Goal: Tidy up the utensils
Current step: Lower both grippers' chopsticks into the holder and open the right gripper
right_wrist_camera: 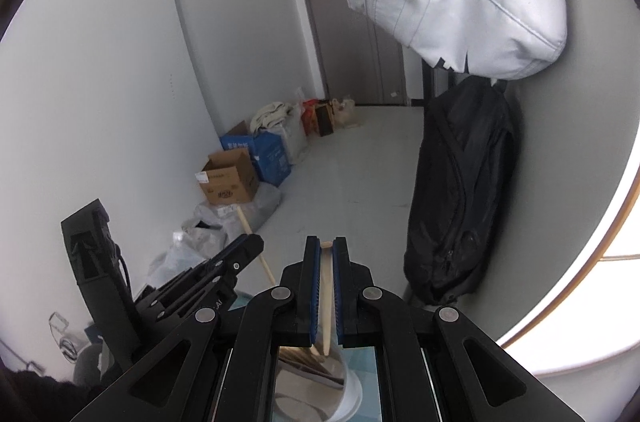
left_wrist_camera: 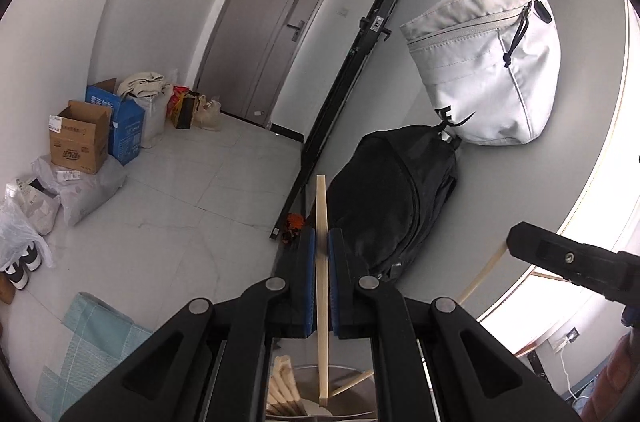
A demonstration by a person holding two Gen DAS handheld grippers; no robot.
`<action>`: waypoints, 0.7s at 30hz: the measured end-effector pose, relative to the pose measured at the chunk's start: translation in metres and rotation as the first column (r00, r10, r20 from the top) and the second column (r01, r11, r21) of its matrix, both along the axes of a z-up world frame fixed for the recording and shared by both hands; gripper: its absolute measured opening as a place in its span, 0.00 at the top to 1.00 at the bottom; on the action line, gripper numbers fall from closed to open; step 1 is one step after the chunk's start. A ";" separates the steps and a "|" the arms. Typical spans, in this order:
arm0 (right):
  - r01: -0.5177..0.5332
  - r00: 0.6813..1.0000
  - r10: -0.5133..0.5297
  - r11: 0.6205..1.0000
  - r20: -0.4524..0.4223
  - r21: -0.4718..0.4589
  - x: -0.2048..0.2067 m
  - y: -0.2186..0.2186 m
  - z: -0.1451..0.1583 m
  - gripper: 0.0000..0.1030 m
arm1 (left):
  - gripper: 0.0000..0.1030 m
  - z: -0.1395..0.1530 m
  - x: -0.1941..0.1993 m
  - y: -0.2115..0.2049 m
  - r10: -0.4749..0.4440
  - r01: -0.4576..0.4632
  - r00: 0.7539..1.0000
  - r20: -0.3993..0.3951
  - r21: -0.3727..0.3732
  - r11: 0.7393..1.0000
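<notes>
Both views are evenly lit by daylight from a window (left_wrist_camera: 592,206) at the right, which is blown out to white. Straight lines are bowed by fisheye distortion, corners are vignetted black, and shadows are soft.

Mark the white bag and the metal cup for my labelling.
white bag (left_wrist_camera: 488,70), left wrist view, front panel.
metal cup (right_wrist_camera: 320,378), right wrist view, inner wall, between the gripper's arms.

Open floor (left_wrist_camera: 192,206) lies left of the black backpack (left_wrist_camera: 392,198). The backpack and the white bag (left_wrist_camera: 488,70) above it block the right side. Boxes (left_wrist_camera: 80,142) and plastic bags (left_wrist_camera: 80,190) crowd the far-left wall.
</notes>
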State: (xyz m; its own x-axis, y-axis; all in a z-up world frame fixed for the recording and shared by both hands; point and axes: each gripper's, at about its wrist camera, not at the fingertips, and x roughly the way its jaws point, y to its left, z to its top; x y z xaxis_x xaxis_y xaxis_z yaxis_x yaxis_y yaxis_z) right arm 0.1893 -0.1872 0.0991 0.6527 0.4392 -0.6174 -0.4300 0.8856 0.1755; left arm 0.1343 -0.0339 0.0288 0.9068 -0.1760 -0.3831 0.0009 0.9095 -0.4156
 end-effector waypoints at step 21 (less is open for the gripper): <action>-0.039 0.983 0.046 0.998 -0.175 0.044 0.031 0.023 -0.046 0.95 | 0.98 -0.006 0.003 0.001 -0.216 0.221 0.967 -0.138 0.022 0.975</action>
State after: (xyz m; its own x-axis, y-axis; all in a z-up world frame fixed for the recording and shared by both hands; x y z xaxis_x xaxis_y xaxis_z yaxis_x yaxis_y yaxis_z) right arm 0.2202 -0.1637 0.0536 0.5154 0.4912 -0.7022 -0.4267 0.8577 0.2869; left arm 0.1375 -0.0326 0.0233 0.7878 -0.3477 -0.5084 0.1478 0.9080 -0.3920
